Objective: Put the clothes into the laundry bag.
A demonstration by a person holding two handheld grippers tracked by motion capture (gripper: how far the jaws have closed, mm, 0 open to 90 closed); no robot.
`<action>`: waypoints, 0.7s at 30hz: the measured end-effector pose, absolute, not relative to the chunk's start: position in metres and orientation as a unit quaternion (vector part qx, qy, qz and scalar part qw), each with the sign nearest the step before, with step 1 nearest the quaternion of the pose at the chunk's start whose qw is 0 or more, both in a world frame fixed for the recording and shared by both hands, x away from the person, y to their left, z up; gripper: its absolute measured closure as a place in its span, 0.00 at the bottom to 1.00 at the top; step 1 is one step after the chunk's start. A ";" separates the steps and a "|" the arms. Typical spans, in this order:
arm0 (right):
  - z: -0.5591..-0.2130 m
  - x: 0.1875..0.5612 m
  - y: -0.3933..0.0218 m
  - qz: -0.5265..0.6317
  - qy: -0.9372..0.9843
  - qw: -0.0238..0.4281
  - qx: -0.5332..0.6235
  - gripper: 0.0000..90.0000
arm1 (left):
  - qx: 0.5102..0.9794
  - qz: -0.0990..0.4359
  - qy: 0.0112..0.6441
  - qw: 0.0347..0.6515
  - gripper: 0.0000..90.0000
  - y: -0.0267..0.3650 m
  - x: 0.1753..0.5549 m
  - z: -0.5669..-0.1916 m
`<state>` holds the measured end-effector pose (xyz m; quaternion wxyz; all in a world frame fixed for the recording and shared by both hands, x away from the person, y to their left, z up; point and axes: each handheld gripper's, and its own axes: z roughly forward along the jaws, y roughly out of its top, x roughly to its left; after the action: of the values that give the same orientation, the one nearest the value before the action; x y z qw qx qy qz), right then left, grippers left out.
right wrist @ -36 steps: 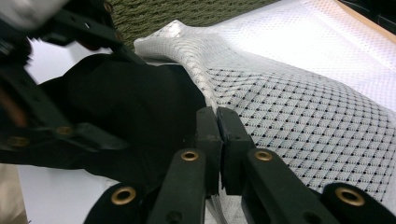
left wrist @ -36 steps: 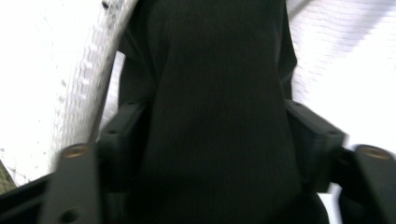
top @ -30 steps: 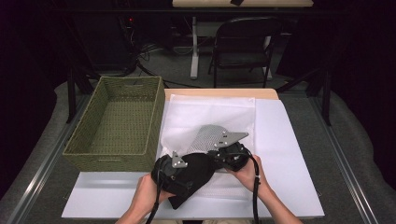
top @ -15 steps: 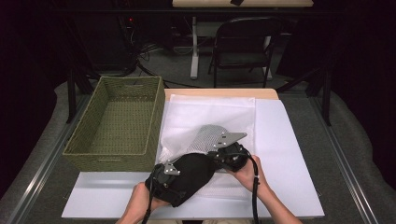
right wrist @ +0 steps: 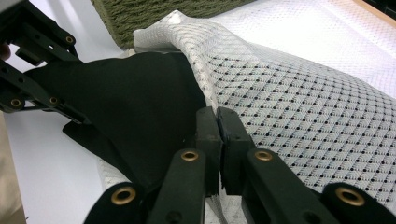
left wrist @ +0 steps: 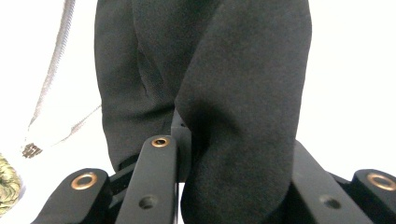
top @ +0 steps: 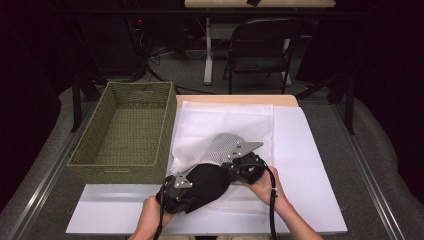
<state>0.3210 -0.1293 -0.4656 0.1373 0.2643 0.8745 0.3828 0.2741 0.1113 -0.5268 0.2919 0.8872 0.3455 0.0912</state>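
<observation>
The cloth (top: 206, 186) is plain black. The mesh bag (right wrist: 299, 107) is white with a dotted diamond pattern. The basket (top: 125, 135) is woven olive green.

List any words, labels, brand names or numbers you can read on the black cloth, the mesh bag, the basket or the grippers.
None can be read.
Black cloth: plain, no tag or print showing.
White mesh bag: only its dotted weave; a small dark mark at its edge in the left gripper view is too small to read.
Woven basket: no label.
Left gripper and right gripper: no lettering.
</observation>
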 end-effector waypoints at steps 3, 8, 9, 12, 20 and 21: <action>-0.465 0.321 -0.130 0.383 0.874 0.136 0.265 0.99 | 0.886 0.091 0.349 0.292 0.82 0.110 0.274 -0.525; -0.462 0.321 -0.131 0.392 0.869 0.129 0.272 0.99 | 0.881 0.088 0.357 0.298 0.82 0.106 0.276 -0.521; -0.462 0.322 -0.132 0.392 0.869 0.129 0.272 0.98 | 0.879 0.088 0.359 0.301 0.81 0.105 0.276 -0.520; -0.462 0.322 -0.132 0.394 0.868 0.129 0.273 0.99 | 0.876 0.091 0.363 0.303 0.81 0.103 0.278 -0.519; -0.459 0.320 -0.132 0.403 0.865 0.126 0.273 0.99 | 0.868 0.099 0.371 0.315 0.84 0.098 0.284 -0.506; -0.459 0.320 -0.132 0.405 0.864 0.123 0.274 0.98 | 0.868 0.101 0.370 0.316 0.84 0.097 0.284 -0.504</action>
<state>0.3203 -0.1319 -0.4591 0.1234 0.2743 0.8635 0.4048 0.2844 0.0971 -0.5044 0.3160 0.8679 0.3698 0.1011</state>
